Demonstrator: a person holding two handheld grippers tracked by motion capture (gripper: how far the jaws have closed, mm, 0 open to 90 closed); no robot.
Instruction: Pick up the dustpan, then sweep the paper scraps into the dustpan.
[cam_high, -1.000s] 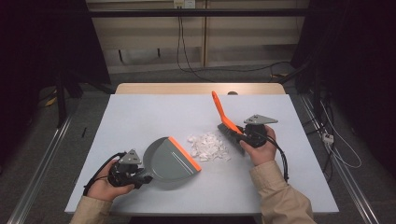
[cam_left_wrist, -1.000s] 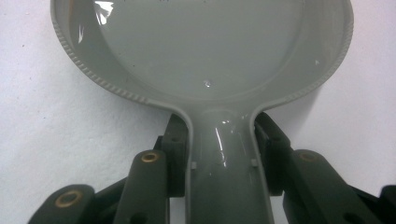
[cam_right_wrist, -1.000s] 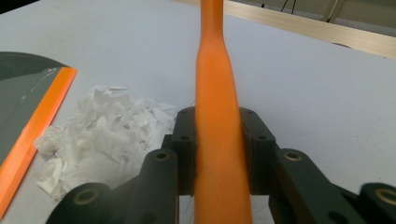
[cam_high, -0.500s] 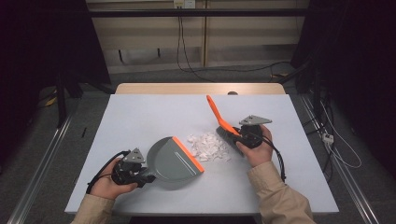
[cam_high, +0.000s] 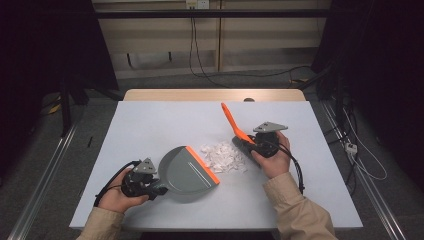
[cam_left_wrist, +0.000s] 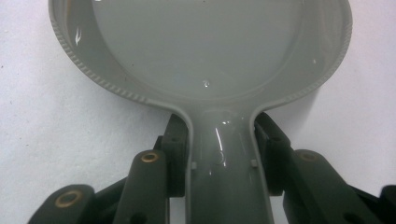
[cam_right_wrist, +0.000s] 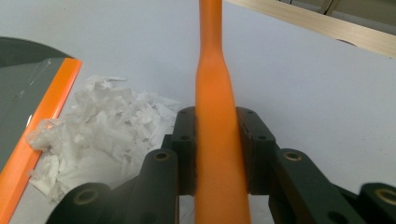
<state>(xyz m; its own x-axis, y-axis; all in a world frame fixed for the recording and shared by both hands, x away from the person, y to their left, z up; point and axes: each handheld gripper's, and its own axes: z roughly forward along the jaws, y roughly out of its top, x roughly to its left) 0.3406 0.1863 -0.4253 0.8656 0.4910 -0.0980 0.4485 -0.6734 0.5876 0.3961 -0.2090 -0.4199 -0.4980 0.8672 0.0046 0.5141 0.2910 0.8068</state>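
A grey dustpan (cam_high: 182, 172) with an orange lip lies on the table at the front left. My left gripper (cam_high: 155, 189) is shut on its handle. In the left gripper view the pads clamp the grey handle (cam_left_wrist: 224, 177) from both sides, and the pan's bowl (cam_left_wrist: 201, 42) lies ahead. A heap of white paper scraps (cam_high: 222, 156) sits just right of the orange lip. My right gripper (cam_high: 250, 144) is shut on an orange brush handle (cam_high: 231, 120) that slants up and to the far left. In the right gripper view, the handle (cam_right_wrist: 212, 93) runs between the jaws, with the scraps (cam_right_wrist: 107, 121) to its left.
The pale tabletop (cam_high: 150, 125) has a wooden strip (cam_high: 200, 95) along its far edge. Cables trail from both grippers toward the table's front, and more cables lie on the floor (cam_high: 360, 160) to the right. Metal rails run along the floor on both sides.
My right gripper and the brush have shifted slightly left, closer to the paper scraps. The left gripper and the dustpan have stayed where they were.
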